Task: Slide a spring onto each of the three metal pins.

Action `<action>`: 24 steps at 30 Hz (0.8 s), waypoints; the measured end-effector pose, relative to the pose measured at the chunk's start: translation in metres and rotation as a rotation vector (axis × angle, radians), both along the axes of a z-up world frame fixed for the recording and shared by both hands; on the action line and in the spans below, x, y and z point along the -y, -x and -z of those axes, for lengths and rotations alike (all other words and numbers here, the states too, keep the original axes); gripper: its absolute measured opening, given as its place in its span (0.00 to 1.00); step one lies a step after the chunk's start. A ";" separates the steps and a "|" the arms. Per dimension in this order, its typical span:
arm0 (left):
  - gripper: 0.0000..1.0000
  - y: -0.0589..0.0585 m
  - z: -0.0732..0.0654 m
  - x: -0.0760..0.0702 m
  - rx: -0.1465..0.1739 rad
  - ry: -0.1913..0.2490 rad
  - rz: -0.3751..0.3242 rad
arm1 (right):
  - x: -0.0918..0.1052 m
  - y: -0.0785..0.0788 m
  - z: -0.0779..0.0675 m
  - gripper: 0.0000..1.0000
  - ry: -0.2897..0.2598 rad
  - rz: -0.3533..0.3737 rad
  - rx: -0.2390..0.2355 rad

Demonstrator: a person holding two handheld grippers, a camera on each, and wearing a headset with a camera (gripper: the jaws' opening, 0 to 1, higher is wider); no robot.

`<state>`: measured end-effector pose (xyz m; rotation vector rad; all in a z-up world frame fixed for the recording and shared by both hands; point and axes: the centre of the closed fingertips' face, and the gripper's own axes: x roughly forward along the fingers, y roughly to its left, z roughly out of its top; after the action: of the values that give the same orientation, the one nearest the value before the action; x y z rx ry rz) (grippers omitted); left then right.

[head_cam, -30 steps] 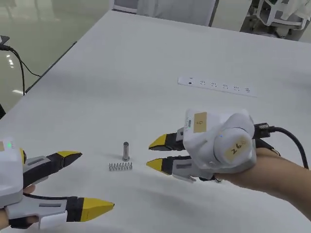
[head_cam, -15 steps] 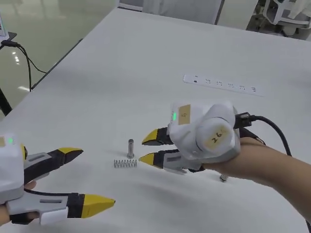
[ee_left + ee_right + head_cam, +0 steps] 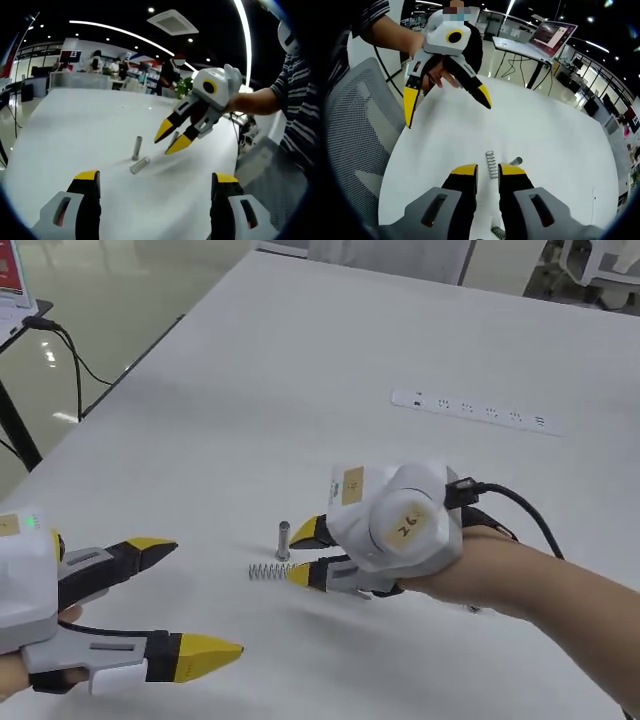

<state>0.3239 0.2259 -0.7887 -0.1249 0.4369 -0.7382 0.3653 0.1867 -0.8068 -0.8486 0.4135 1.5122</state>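
Spring (image 3: pixel 264 570) lies beside upright pin (image 3: pixel 284 539).

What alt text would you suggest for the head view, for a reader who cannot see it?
On a white table, the right gripper points, jaws slightly apart, at a loose spring lying beside an upright metal pin. The left gripper is wide open at lower left; a power strip lies farther back.

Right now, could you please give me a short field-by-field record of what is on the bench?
white table: work surface
metal pin: standing upright, bare
spring: lying flat beside the metal pin, not on it
right gripper: slightly open, empty, tips close to the spring
left gripper: wide open, empty, off to the side
power strip: farther back on the table
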 end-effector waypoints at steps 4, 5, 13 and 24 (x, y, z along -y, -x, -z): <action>0.89 0.003 -0.001 0.000 -0.003 -0.003 0.001 | -0.002 -0.007 0.010 0.14 0.011 0.023 -0.020; 0.89 0.003 -0.001 -0.001 -0.005 -0.005 0.004 | -0.002 -0.009 0.012 0.14 0.015 0.032 -0.026; 0.88 0.004 -0.002 -0.003 -0.008 -0.009 -0.005 | -0.007 -0.012 0.025 0.13 0.023 0.052 -0.051; 0.87 0.007 0.001 -0.003 -0.019 -0.010 -0.008 | -0.011 -0.016 0.039 0.12 0.036 0.070 -0.078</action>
<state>0.3172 0.2292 -0.7894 -0.1245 0.4578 -0.7270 0.3815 0.1977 -0.8455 -0.7974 0.5243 1.4796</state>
